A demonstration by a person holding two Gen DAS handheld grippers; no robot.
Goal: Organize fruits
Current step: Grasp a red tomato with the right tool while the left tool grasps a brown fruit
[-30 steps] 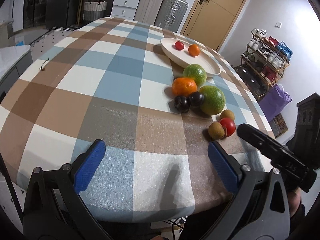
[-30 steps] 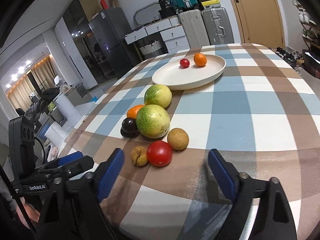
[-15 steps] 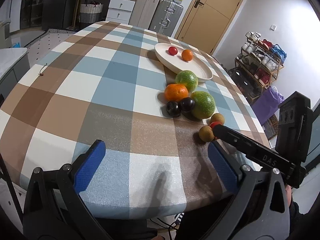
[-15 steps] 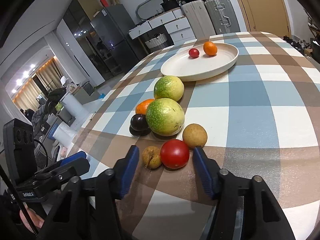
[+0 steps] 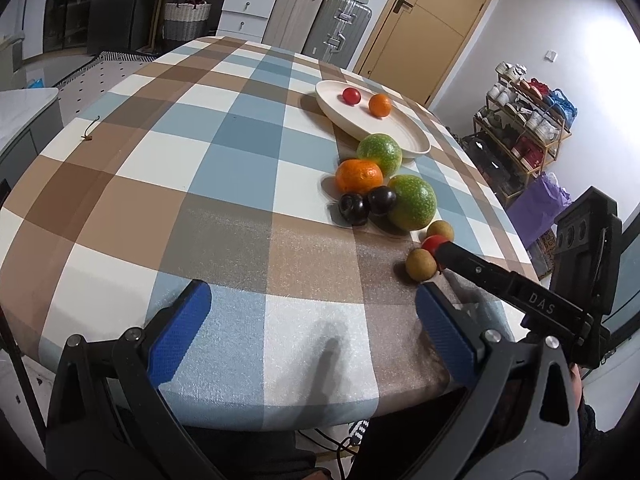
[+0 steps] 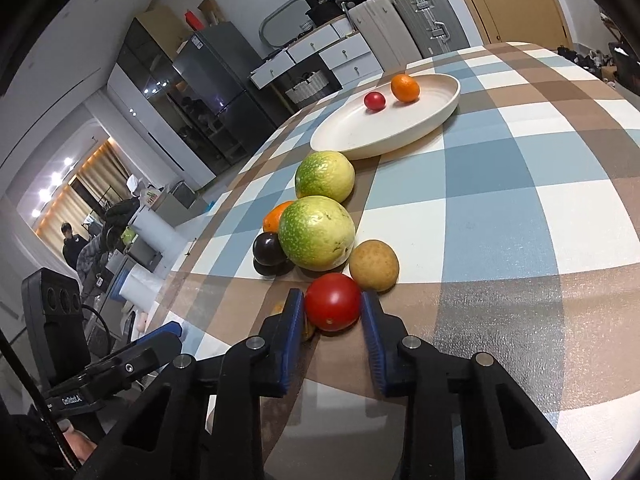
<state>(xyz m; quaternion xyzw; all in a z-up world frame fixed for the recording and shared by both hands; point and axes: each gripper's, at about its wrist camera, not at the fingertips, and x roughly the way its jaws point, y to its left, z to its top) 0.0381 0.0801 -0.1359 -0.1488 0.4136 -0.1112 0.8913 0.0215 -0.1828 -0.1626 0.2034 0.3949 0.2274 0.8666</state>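
My right gripper (image 6: 332, 300) has a red tomato (image 6: 331, 314) between its blue pads; the jaws are closing and both pads press its sides. In the left wrist view that tomato (image 5: 430, 242) peeks out past the right gripper's black finger. Around it lie two brown round fruits (image 6: 374, 266) (image 5: 421, 265), two green-yellow fruits (image 6: 316, 232) (image 6: 325, 176), a mandarin (image 6: 274, 216) and dark plums (image 6: 269, 249). The cream plate (image 6: 436, 120) further back holds a small red fruit (image 6: 375, 101) and an orange (image 6: 405, 88). My left gripper (image 5: 312, 294) hangs open over the near table edge, holding nothing.
The table wears a checked blue, brown and white cloth (image 5: 224, 132), and its rounded edge runs just under my left gripper. Suitcases (image 5: 336, 24), drawers and a door stand behind the table, and a shoe rack (image 5: 524, 120) is to the right. A person (image 6: 72, 244) stands far off.
My right gripper went forward to the red tomato and its jaws came together from wide apart onto it. My left gripper stayed where it was, still open.
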